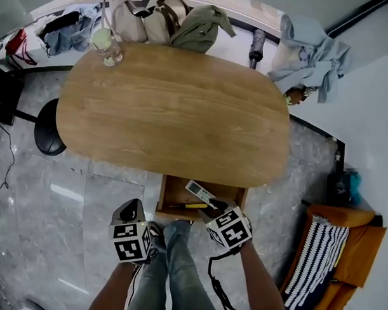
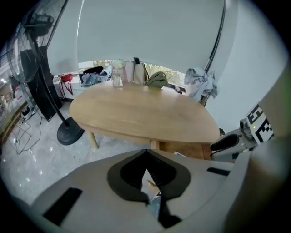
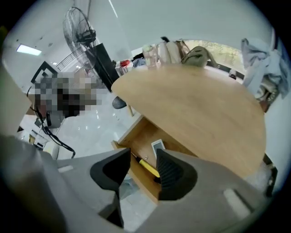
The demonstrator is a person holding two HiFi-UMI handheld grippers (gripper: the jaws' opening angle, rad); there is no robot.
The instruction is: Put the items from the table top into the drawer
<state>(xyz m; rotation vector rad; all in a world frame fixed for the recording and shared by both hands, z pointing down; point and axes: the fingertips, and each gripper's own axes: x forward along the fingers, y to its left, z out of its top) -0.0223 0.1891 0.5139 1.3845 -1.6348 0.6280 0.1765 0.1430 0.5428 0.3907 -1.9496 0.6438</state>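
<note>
Under the near edge of the oval wooden table [image 1: 173, 114] a wooden drawer [image 1: 168, 190] stands pulled out. In it lie a white remote control [image 1: 199, 191] and a yellow-handled screwdriver [image 1: 196, 206]. My right gripper [image 1: 216, 206] hangs just above the drawer's front, open and empty; the right gripper view shows the screwdriver [image 3: 148, 167] and the remote [image 3: 158, 148] below its jaws. My left gripper [image 1: 129, 212] is to the left of the drawer over the floor, shut with nothing in it [image 2: 146, 152]. A clear lidded jar [image 1: 106, 46] stands at the table's far left.
Bags [image 1: 151, 19] and a green pouch [image 1: 202, 27] sit along the far edge of the table. Clothes [image 1: 311, 48] hang at the right. A fan's round base [image 1: 48, 127] stands left of the table, an orange seat with a striped cushion [image 1: 337, 254] at lower right. The person's legs [image 1: 169, 266] are below the drawer.
</note>
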